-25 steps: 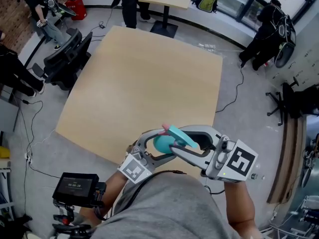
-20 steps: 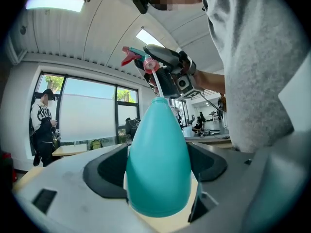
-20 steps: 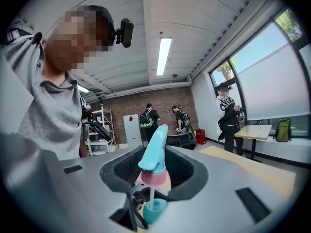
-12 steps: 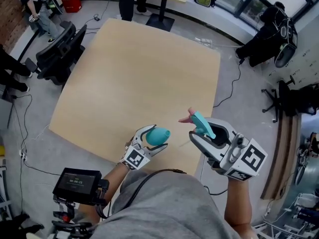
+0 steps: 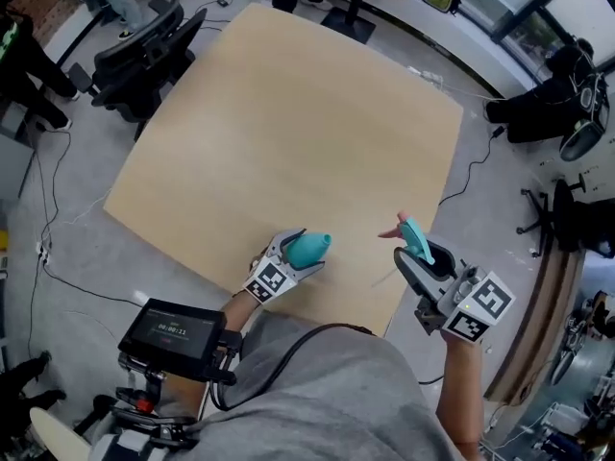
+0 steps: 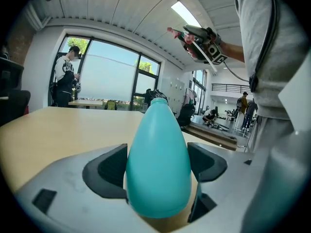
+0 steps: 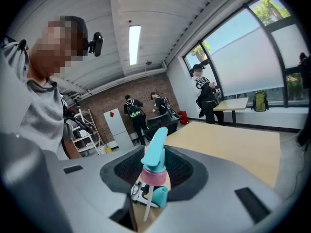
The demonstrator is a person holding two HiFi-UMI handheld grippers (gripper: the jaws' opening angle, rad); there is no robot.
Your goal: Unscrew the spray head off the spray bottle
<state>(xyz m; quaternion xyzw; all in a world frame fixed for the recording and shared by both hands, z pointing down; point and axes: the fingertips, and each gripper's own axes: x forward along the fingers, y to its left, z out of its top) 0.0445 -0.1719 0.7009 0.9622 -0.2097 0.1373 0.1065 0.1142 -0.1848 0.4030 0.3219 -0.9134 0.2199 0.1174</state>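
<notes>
Teal bottle (image 6: 158, 169), neck open, is pinched in the left claw (image 5: 300, 248) at the counter's (image 5: 288, 113) near edge. The right claw (image 5: 415, 243) clamps the head (image 7: 154, 159) well apart. A slack grip could drop either, and the tube (image 7: 147, 205) may drip.

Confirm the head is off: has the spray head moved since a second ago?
Yes. The spray head moved right, off the bottle, out to the table's right edge.
</notes>
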